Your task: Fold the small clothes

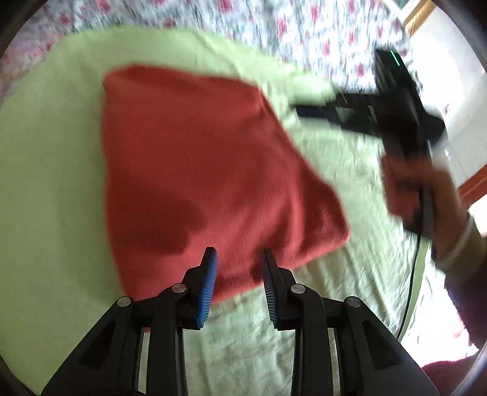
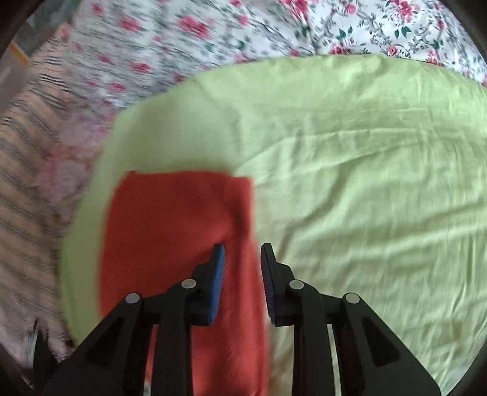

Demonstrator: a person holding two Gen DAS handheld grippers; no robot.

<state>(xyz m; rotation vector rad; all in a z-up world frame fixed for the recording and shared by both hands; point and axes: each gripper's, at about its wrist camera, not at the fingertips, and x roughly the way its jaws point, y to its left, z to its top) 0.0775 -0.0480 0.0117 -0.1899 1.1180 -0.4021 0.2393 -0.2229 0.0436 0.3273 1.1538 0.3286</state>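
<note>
A folded red cloth (image 1: 194, 164) lies flat on a light green sheet (image 1: 45, 182). My left gripper (image 1: 239, 259) is open and empty, hovering over the cloth's near edge. In the left wrist view the right gripper body (image 1: 395, 100) is held in a hand at the far right, blurred, past the cloth's right corner. In the right wrist view the red cloth (image 2: 170, 225) lies on the left side of the green sheet (image 2: 350, 182). My right gripper (image 2: 242, 252) is open and empty above the cloth's right edge.
A floral bedspread (image 2: 213, 33) lies beyond the green sheet. A striped pink fabric (image 2: 27, 170) lies at the left in the right wrist view. A wooden frame edge (image 1: 420, 15) and a white wall show at the far right of the left wrist view.
</note>
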